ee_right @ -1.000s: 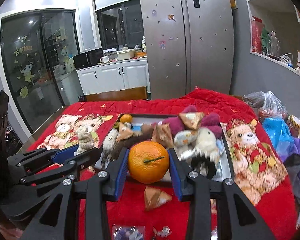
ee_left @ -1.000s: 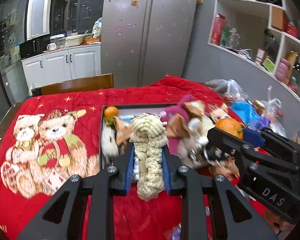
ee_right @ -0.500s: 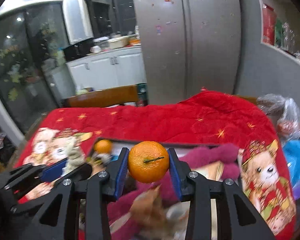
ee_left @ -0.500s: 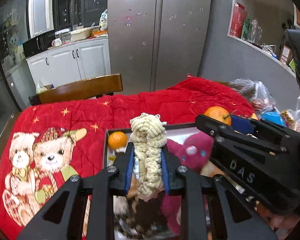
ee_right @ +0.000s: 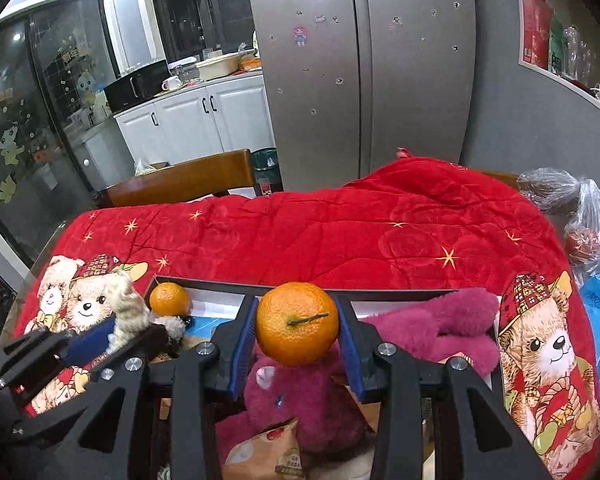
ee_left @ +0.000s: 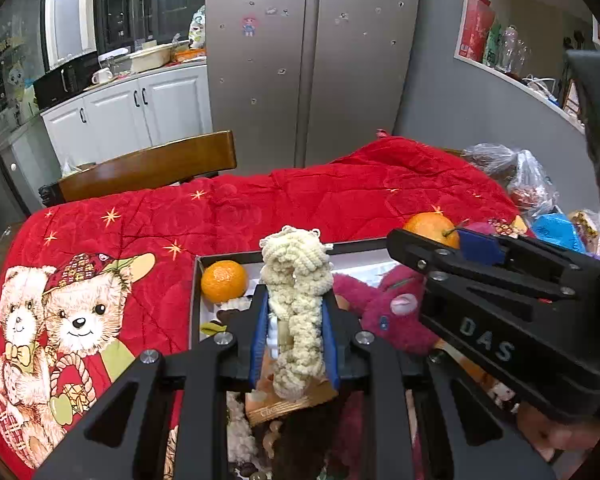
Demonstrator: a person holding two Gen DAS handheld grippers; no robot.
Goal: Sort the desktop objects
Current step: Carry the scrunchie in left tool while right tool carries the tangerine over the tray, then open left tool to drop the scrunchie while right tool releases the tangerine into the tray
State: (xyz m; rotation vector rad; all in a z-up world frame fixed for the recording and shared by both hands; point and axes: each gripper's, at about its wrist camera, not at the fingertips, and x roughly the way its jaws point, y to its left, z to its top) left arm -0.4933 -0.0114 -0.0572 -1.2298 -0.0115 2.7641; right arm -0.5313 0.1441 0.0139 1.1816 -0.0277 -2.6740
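One snack packet [ee_right: 266,454], right-wrist view only.

Cream yarn toy [ee_left: 296,312] and stemmed orange [ee_right: 297,323] held over the tray [ee_right: 380,292] (second orange [ee_right: 169,299] inside).

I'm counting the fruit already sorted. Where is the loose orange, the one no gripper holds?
The loose orange lies in the far left corner of the tray, just left of the cream yarn toy in the left wrist view.

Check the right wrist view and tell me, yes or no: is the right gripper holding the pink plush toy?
No, the right gripper is shut on an orange; the pink plush toy lies in the tray below.
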